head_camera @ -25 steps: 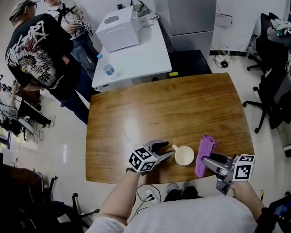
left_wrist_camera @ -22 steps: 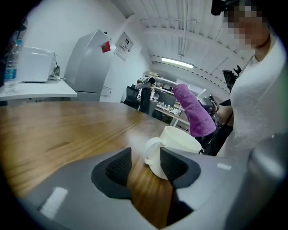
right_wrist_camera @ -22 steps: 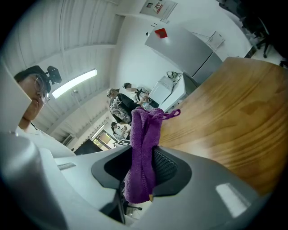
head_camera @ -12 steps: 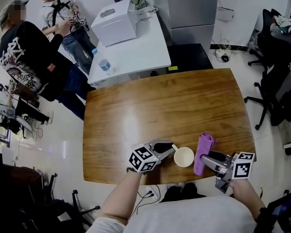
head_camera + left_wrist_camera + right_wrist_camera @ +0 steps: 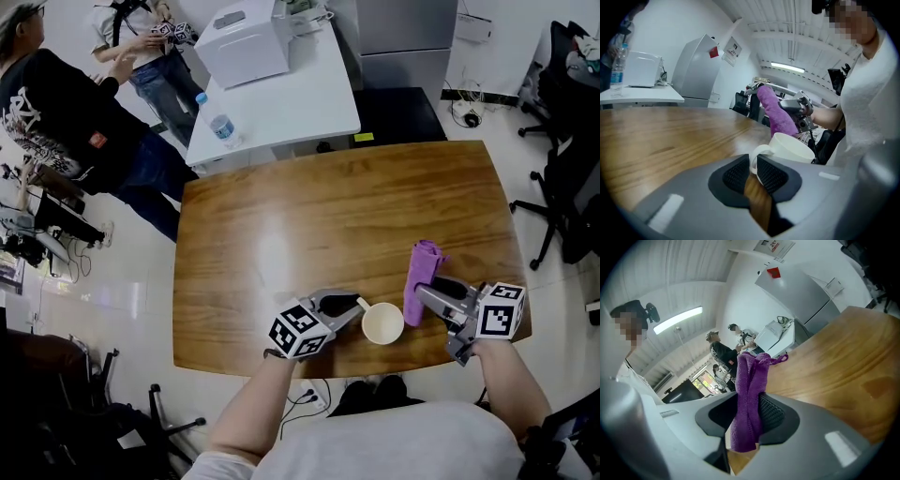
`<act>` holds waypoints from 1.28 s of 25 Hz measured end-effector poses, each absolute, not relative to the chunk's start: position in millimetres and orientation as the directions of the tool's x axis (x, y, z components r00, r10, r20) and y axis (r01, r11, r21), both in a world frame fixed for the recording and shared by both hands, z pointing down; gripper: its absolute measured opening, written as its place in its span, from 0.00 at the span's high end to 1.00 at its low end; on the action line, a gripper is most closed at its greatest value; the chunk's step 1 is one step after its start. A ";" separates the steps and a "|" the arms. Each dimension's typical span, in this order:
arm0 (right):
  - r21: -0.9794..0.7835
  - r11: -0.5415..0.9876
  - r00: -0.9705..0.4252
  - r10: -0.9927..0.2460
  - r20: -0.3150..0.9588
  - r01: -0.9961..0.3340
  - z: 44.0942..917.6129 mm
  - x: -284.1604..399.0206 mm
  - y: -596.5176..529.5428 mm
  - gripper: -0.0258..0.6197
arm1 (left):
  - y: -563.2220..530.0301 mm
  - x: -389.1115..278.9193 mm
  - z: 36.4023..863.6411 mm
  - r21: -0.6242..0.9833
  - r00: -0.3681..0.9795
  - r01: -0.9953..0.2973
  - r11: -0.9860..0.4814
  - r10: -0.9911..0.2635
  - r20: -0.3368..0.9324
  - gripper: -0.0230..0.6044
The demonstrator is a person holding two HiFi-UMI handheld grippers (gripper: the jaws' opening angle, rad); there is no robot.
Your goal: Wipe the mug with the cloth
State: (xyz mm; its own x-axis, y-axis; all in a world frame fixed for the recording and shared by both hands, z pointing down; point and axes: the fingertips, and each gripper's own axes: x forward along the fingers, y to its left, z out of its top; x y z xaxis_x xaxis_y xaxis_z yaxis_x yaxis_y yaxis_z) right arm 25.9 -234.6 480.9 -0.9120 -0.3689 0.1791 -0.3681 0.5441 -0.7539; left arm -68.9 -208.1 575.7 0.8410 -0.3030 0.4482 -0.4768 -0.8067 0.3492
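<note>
A white mug (image 5: pixel 382 323) stands upright near the front edge of the wooden table (image 5: pixel 328 206). My left gripper (image 5: pixel 349 307) has just been closing its jaws, and they now pinch the mug's handle (image 5: pixel 756 153). The mug's body (image 5: pixel 792 147) sits just beyond the pads. Right of the mug, my right gripper (image 5: pixel 427 292) is shut on a purple cloth (image 5: pixel 422 267). The cloth (image 5: pixel 750 385) stands bunched between the pads and sticks out past them. In the left gripper view the cloth (image 5: pixel 776 112) hangs just behind the mug, apart from it.
A white table (image 5: pixel 291 103) with a white box (image 5: pixel 246 42) and a water bottle (image 5: pixel 223 127) stands behind the wooden one. Two people (image 5: pixel 66 103) stand at the upper left. Office chairs (image 5: pixel 572 150) are at the right. The table's front edge (image 5: pixel 309 370) is close.
The left jaws, open around the mug's handle before, have shut on it. The right gripper has carried the cloth a little farther from the table's front edge.
</note>
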 end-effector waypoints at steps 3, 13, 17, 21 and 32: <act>-0.705 0.617 -0.929 -0.324 0.178 -0.350 480.2 7.4 -244.0 0.75 | -207.7 -71.5 575.3 0.352 0.839 -0.485 -0.800 -0.313 0.446 0.89; -0.787 0.590 -0.982 -0.149 0.115 -0.182 512.3 -34.0 -243.2 0.75 | -212.8 -75.3 575.6 0.398 0.829 -0.534 -0.746 -0.369 0.421 0.88; -0.812 0.547 -0.979 -0.088 0.186 -0.204 539.9 -38.7 -235.4 0.75 | -218.7 -79.3 575.6 0.432 0.822 -0.558 -0.708 -0.403 0.402 0.89; -0.790 0.550 -0.955 -0.051 0.291 -0.270 566.2 -41.3 -228.0 0.75 | -220.1 -80.3 575.5 0.443 0.824 -0.559 -0.701 -0.408 0.393 0.89; -0.785 0.525 -0.940 -0.105 0.325 -0.330 570.4 -35.5 -232.9 0.75 | -219.3 -84.0 576.6 0.439 0.812 -0.578 -0.688 -0.432 0.392 0.89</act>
State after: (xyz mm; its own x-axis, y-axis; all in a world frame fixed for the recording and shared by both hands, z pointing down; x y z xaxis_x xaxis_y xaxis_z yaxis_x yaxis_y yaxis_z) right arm -35.5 -232.9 570.4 -0.9400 -0.1053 0.3245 -0.3297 0.5251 -0.7846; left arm -84.0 -219.3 576.6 0.8121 -0.4321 0.3921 -0.5780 -0.6879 0.4389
